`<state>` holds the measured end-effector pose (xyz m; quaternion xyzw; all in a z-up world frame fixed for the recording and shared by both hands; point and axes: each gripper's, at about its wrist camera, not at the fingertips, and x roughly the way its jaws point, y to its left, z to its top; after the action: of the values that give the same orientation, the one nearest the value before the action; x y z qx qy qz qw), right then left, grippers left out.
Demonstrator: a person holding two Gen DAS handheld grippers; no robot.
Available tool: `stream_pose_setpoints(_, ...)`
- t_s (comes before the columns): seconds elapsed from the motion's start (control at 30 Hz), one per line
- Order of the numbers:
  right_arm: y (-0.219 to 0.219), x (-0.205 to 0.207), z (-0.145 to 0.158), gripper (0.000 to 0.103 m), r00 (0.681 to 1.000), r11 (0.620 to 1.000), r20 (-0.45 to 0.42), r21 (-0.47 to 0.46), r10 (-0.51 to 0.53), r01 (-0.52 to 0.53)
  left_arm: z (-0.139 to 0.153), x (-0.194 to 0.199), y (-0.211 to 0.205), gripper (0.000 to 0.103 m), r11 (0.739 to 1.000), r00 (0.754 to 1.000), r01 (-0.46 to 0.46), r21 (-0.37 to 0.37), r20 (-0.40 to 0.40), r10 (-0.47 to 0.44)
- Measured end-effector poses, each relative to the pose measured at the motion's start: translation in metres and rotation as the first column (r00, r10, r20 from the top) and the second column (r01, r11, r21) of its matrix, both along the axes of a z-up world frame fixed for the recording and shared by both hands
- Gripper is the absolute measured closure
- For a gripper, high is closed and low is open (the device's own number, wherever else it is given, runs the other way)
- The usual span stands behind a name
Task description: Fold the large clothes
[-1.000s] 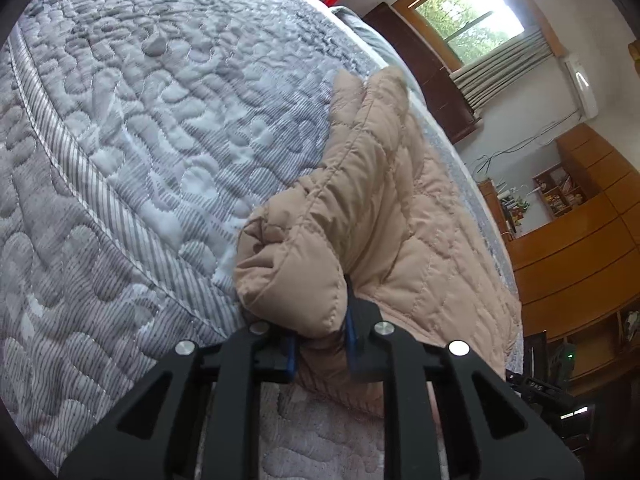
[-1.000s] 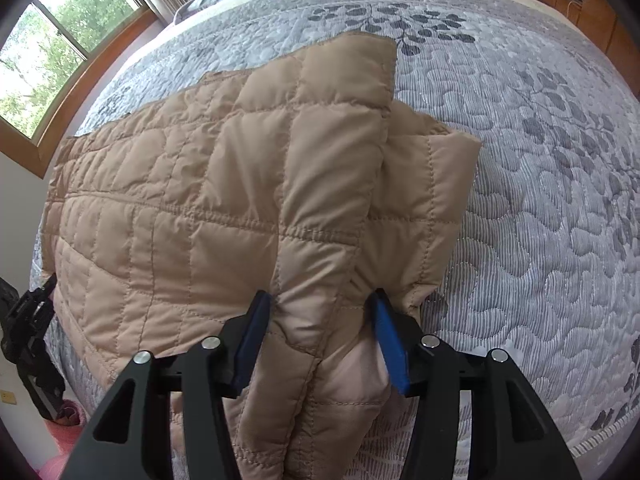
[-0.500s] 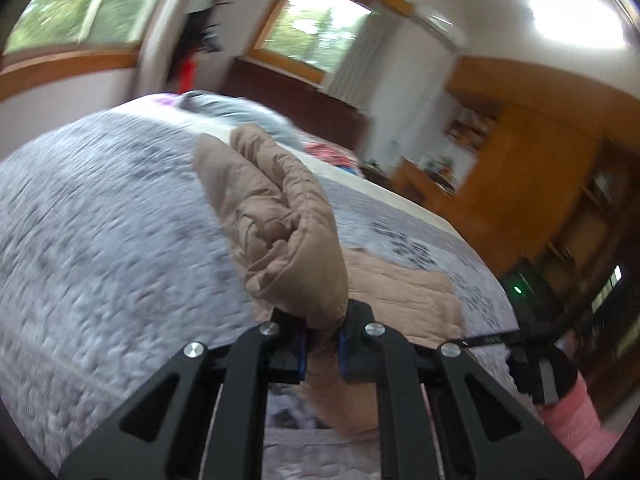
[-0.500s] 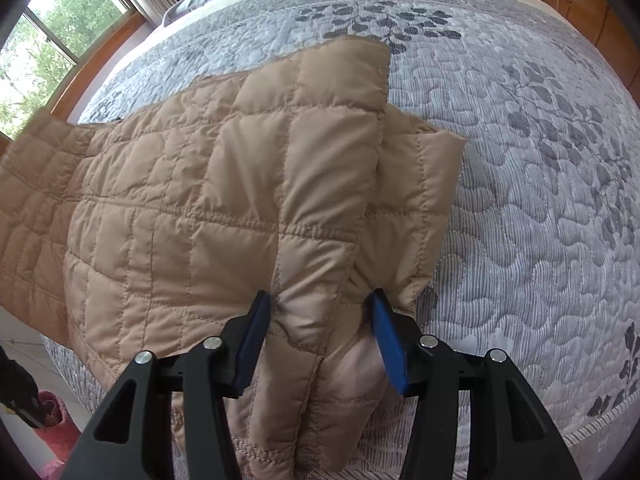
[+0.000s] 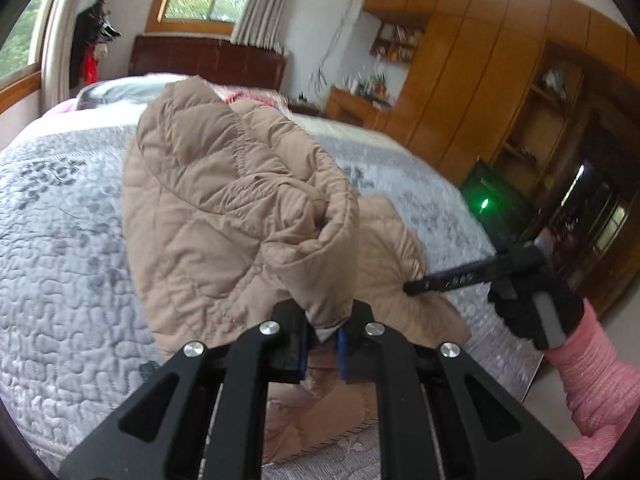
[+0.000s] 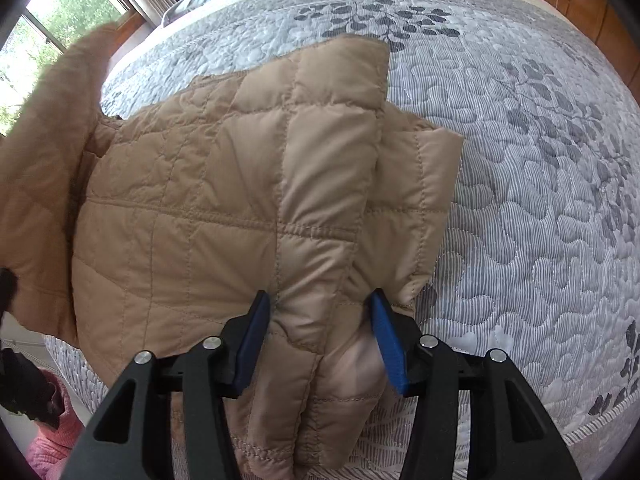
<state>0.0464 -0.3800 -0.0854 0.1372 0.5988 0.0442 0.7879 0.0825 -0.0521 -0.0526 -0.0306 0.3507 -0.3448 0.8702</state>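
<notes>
1. Left gripper pinches a lifted fold of the tan quilted puffer jacket.
2. Right gripper, jaws spread, straddles the jacket's near edge.
3. Grey leaf-patterned quilted bedspread beneath; wooden wardrobe beyond.

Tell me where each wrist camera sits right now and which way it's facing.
Left wrist: on the left gripper, raised, looking across the bed at the wardrobe; its fingers pinch a lifted part of the tan jacket; the right gripper and pink sleeve show.
Right wrist: on the right gripper, looking down at the jacket's flat folded part; pads straddle its edge.
Shared: jacket, bed.
</notes>
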Motion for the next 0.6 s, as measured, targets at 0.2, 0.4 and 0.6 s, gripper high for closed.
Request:
stream_pose_setpoints(0.2, 0.0, -0.001, 0.001, 0.051, 1.0, 1.0, 0.002, 0.001, -0.006, 0.006, -0.032, 0.022, -0.024, 0.094, 0.996, 0.994, 0.055, 0.071, -0.098, -0.048)
stream_pose_setpoints(0.4, -0.001, -0.001, -0.001, 0.051, 1.0, 1.0, 0.005, -0.002, -0.01, 0.01, -0.058, 0.032, -0.041, 0.094, 0.988, 0.988, 0.095, 0.122, -0.136, -0.078)
stream_pose_setpoints(0.6, 0.001, 0.0, -0.002, 0.051, 1.0, 1.0, 0.013, -0.014, -0.014, 0.014, -0.065, 0.03, -0.047, 0.094, 0.985, 0.989, 0.099, 0.144, -0.124, -0.082)
